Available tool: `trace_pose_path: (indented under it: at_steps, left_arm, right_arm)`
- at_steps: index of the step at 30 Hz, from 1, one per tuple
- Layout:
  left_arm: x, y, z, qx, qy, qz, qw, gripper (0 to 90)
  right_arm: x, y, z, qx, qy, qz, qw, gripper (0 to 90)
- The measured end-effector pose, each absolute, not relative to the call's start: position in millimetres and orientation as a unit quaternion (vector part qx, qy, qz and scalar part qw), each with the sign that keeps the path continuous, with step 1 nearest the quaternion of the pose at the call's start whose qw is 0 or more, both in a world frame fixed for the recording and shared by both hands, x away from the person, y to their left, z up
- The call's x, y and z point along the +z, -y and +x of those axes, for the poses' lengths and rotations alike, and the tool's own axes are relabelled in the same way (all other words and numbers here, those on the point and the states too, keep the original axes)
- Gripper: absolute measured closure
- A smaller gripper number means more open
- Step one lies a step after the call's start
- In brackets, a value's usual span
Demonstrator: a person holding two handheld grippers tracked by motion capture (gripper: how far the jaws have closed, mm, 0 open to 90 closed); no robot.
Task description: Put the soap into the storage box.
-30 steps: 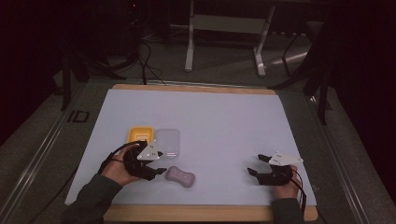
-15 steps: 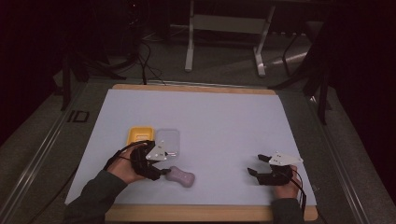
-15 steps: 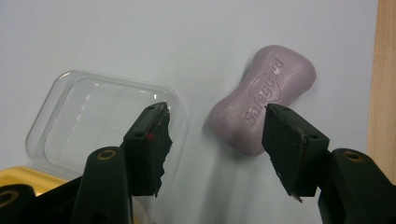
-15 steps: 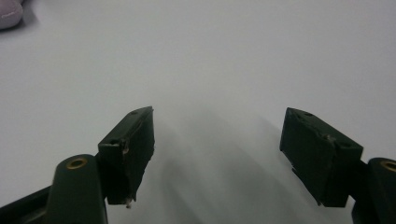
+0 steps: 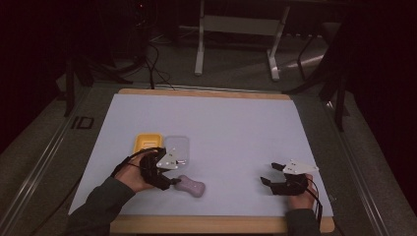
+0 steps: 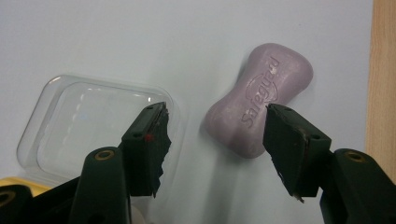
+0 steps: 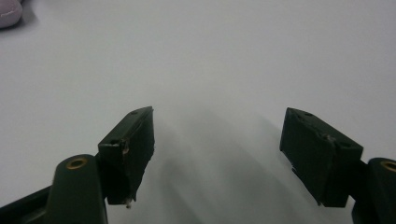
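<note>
Soap bar (image 5: 190, 186), lilac, lies flat on white table (image 5: 236, 128), lower left of high view. Left gripper (image 5: 168, 183) just beside it, fingers (image 6: 147, 140) spread, just been opening, soap end between, unpinched. Clear lid (image 5: 177, 147), yellow tray (image 5: 147, 142) above. Right gripper (image 5: 269, 174) lower right, fingers (image 7: 130, 140) spread, empty.

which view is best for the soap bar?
Left gripper view: the soap bar is close, embossed lettering readable, lying by the open jaws. High view shows it small; right gripper view catches just an edge at top left.
</note>
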State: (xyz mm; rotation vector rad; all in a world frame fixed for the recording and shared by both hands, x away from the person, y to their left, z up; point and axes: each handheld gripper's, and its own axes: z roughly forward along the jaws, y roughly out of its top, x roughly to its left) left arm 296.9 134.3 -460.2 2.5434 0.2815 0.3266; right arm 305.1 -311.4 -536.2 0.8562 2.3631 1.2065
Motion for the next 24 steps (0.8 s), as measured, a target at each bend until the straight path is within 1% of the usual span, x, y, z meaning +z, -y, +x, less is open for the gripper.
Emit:
trace_pose_path:
  at_steps: [9, 24]
  left_arm:
    - [-460, -129, 301, 0.103, -0.095, 0.951, 0.275, 38.3]
    - [-464, -117, 304, 0.081, -0.075, 0.963, 0.246, 34.1]
  right_arm:
    - [-536, 311, 305, 0.425, -0.834, 0.304, 0.176, 25.7]
    - [-536, 311, 306, 0.425, -0.834, 0.304, 0.176, 25.7]
